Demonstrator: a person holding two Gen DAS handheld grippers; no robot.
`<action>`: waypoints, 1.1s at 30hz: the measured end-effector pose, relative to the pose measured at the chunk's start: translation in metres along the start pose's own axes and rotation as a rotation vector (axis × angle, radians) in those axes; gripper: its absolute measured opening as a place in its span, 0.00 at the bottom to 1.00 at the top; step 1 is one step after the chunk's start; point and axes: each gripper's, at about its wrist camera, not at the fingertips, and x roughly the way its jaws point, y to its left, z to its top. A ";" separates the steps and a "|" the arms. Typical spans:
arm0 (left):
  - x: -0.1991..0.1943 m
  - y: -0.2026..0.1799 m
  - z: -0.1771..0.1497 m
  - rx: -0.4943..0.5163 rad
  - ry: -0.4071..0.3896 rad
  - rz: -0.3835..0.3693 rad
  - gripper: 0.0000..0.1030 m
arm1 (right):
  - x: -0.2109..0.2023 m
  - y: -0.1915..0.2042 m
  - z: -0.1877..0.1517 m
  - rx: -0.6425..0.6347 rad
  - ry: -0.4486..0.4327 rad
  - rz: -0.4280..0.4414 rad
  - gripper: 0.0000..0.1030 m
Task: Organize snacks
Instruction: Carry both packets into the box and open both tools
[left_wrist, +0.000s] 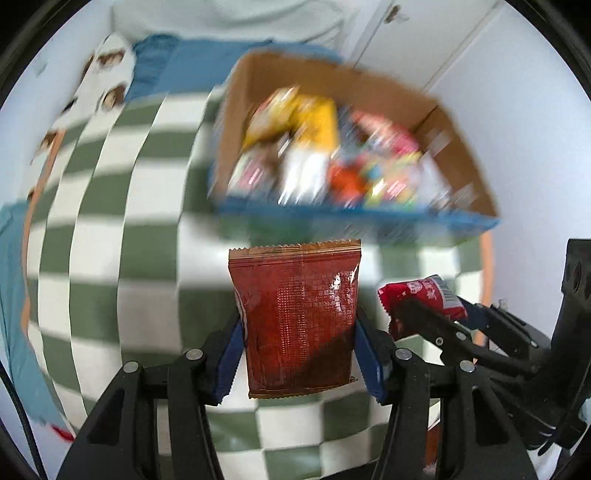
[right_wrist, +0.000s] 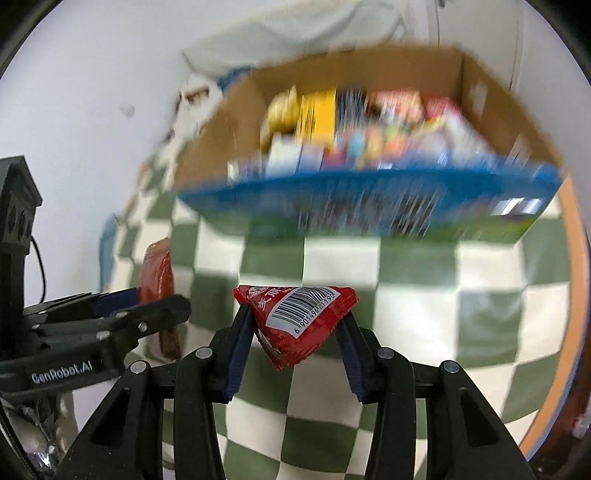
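Here, in the left wrist view, our left tool (left_wrist: 297, 339) is closed on a dark red snack packet (left_wrist: 297, 321); its blue pads (left_wrist: 231, 354) press the packet's two side edges, and the packet stands upright between them, above the green and white checkered tabletop (left_wrist: 122, 258). Beyond it sits a cardboard box (left_wrist: 454, 147) with a blue front edge, blurred, with many colourful snack packs inside; we cannot tell them apart. To the right we see our right tool (left_wrist: 424, 314) gripping a small bright red packet (left_wrist: 424, 291). A blue cloth (left_wrist: 192, 59) lies behind the box.

In the right wrist view, our right tool (right_wrist: 295, 332) is clamped on that bright red packet (right_wrist: 299, 317), a triangular pouch with a barcode label facing up, pinched at both sides and held clear of the checkered tabletop (right_wrist: 406, 288). The cardboard box (right_wrist: 229, 122) lies ahead, blurred, full of mixed packs. At the left our left tool (right_wrist: 155, 306) shows side-on with the dark red packet (right_wrist: 157, 273) in its grip.
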 end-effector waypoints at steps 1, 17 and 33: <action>-0.005 -0.009 0.017 0.014 -0.021 -0.002 0.51 | -0.008 -0.003 0.007 0.005 -0.018 0.001 0.46; 0.109 -0.004 0.166 0.015 0.065 0.186 0.52 | 0.013 -0.107 0.184 0.155 -0.103 -0.176 0.46; 0.111 -0.001 0.161 -0.023 0.041 0.215 0.92 | 0.054 -0.117 0.182 0.081 0.056 -0.304 0.95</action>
